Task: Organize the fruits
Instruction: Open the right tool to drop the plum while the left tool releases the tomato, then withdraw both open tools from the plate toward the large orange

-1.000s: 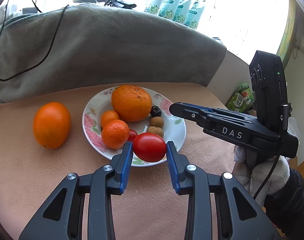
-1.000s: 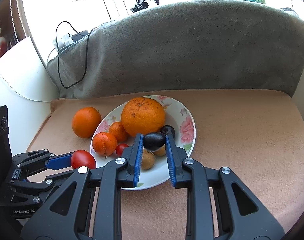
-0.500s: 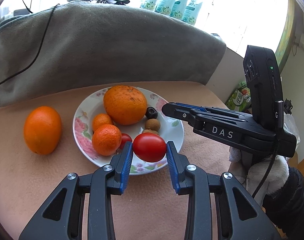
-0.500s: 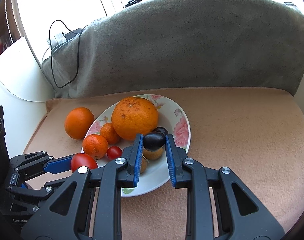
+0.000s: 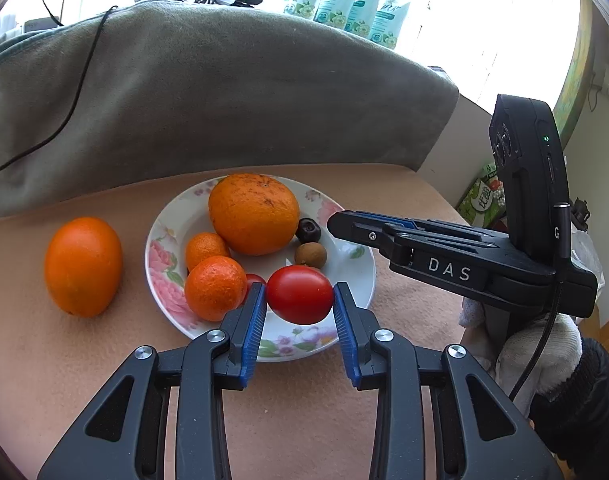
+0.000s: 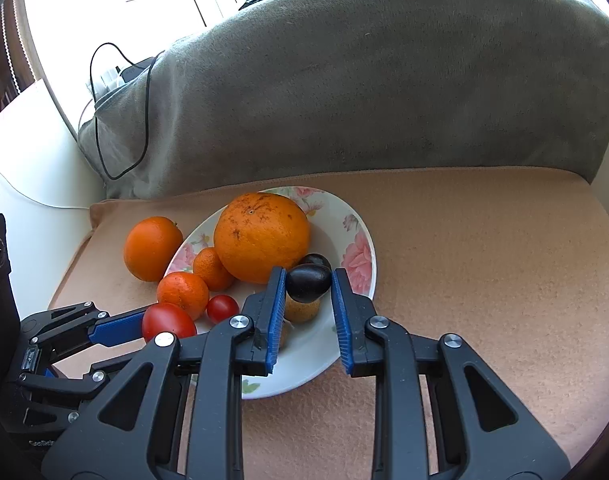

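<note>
A floral plate (image 5: pixel 356 276) (image 6: pixel 358 264) on a tan cloth holds a big orange (image 5: pixel 253 213) (image 6: pixel 261 237), two mandarins (image 5: pixel 214 288) (image 6: pixel 183 294), a cherry tomato (image 6: pixel 222 308), a dark fruit (image 5: pixel 308 230) and a brown fruit (image 5: pixel 310 255). My left gripper (image 5: pixel 299 298) is shut on a red tomato (image 5: pixel 300 294) (image 6: pixel 167 322) over the plate's near rim. My right gripper (image 6: pixel 307 282) is shut on a dark plum (image 6: pixel 307 282) above the plate; it shows in the left wrist view (image 5: pixel 344 222). A second orange (image 5: pixel 83 266) (image 6: pixel 152 248) lies left of the plate.
A grey blanket-covered backrest (image 5: pixel 224 100) (image 6: pixel 364 88) rises behind the cloth, with a black cable (image 5: pixel 76 92) over it. Green-and-white packets (image 5: pixel 344 4) stand on the sill behind. A white wall (image 6: pixel 32 168) borders the left edge.
Both grippers have drawn back and lifted slightly, each still holding its fruit. The plate now sits a little further away in the right wrist view.
</note>
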A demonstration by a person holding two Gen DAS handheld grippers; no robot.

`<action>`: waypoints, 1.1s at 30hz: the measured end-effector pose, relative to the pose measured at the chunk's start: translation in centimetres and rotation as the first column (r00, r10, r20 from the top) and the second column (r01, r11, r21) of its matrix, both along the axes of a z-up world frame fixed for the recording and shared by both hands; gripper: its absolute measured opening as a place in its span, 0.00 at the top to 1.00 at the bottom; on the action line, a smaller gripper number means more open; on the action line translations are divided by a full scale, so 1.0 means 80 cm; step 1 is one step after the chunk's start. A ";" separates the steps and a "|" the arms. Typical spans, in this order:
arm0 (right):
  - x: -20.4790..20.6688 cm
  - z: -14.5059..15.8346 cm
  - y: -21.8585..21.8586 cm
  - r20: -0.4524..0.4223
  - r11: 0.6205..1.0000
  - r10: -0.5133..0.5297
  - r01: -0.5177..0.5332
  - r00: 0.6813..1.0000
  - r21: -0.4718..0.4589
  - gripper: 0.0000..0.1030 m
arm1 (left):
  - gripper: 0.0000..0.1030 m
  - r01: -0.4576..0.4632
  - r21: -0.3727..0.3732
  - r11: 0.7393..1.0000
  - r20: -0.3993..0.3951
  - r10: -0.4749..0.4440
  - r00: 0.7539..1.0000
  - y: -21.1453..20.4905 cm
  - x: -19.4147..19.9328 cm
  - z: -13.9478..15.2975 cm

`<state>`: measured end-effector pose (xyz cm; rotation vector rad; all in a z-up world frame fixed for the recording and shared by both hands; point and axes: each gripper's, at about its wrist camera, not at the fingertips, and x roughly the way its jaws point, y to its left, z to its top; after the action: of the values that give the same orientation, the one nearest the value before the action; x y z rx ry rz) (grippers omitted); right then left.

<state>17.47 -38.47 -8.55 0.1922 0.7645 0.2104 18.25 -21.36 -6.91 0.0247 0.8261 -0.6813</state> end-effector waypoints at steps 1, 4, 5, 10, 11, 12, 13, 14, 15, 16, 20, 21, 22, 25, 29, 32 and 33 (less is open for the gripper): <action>0.000 0.000 0.000 0.004 1.000 -0.002 0.002 1.000 -0.002 0.64 | 0.68 0.000 0.000 1.000 0.000 0.000 1.000 0.000 0.000 0.000; -0.002 0.003 -0.001 0.019 1.000 -0.012 0.012 1.000 0.000 0.43 | 0.68 0.000 -0.001 1.000 0.005 0.000 1.000 0.000 0.001 0.001; -0.002 0.003 -0.001 0.018 1.000 -0.012 0.012 1.000 0.002 0.43 | 0.65 -0.001 -0.001 1.000 0.007 0.001 1.000 0.000 0.000 0.001; 0.000 0.005 0.000 0.020 1.000 -0.017 0.017 1.000 -0.002 0.38 | 0.57 -0.001 -0.002 1.000 0.018 0.001 1.000 0.002 -0.001 0.003; -0.001 0.005 -0.001 0.023 1.000 -0.022 0.022 0.999 -0.002 0.32 | 0.52 -0.001 0.000 1.000 0.020 0.001 1.000 0.002 -0.002 0.003; -0.001 0.006 -0.001 0.027 1.000 -0.026 0.026 0.999 0.000 0.27 | 0.47 -0.003 0.002 1.000 0.023 0.003 1.000 0.002 -0.002 0.004; -0.002 0.007 -0.001 0.030 1.000 -0.029 0.029 0.999 0.003 0.25 | 0.36 -0.011 0.004 1.000 0.027 0.011 1.000 0.003 -0.002 0.004; -0.002 0.008 -0.002 0.030 0.999 -0.032 0.032 0.999 0.006 0.21 | 0.31 -0.019 0.007 1.000 0.030 0.019 0.999 0.002 -0.001 0.005; -0.002 0.008 -0.002 0.029 0.999 -0.034 0.033 0.999 0.009 0.17 | 0.31 -0.023 0.008 1.000 0.033 0.022 0.999 0.003 -0.001 0.005; -0.003 0.009 -0.002 0.029 0.999 -0.033 0.033 0.999 0.012 0.16 | 0.31 -0.025 0.011 1.000 0.032 0.025 0.999 0.003 -0.001 0.006; -0.004 0.010 -0.002 0.026 0.999 -0.035 0.035 0.999 0.018 0.12 | 0.23 -0.043 0.026 0.999 0.036 0.042 0.998 0.004 -0.002 0.006; -0.003 0.010 -0.002 0.023 0.999 -0.036 0.036 0.999 0.023 0.10 | 0.23 -0.044 0.029 0.999 0.038 0.043 0.998 0.005 -0.002 0.007; -0.003 0.010 -0.003 0.019 0.999 -0.037 0.036 0.999 0.031 0.10 | 0.23 -0.045 0.031 0.999 0.039 0.044 0.998 0.005 -0.002 0.007; -0.003 0.010 -0.004 0.012 0.998 -0.038 0.037 0.999 0.052 0.10 | 0.23 -0.049 0.031 0.998 0.041 0.048 0.998 0.009 -0.003 0.008; -0.004 0.011 -0.003 0.016 0.998 -0.038 0.037 0.999 0.041 0.10 | 0.23 -0.054 0.028 0.998 0.042 0.053 0.998 0.011 -0.003 0.009; -0.005 0.013 -0.001 0.022 0.999 -0.040 0.040 0.999 0.032 0.10 | 0.23 -0.057 0.030 0.998 0.044 0.055 0.997 0.012 -0.004 0.009; -0.005 0.013 -0.001 0.021 0.999 -0.040 0.039 0.999 0.033 0.10 | 0.23 -0.059 0.029 0.998 0.044 0.057 0.997 0.012 -0.004 0.009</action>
<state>17.09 -38.53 -7.50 0.2349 0.7357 0.1872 17.90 -20.39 -6.18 0.0423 0.7927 -0.6116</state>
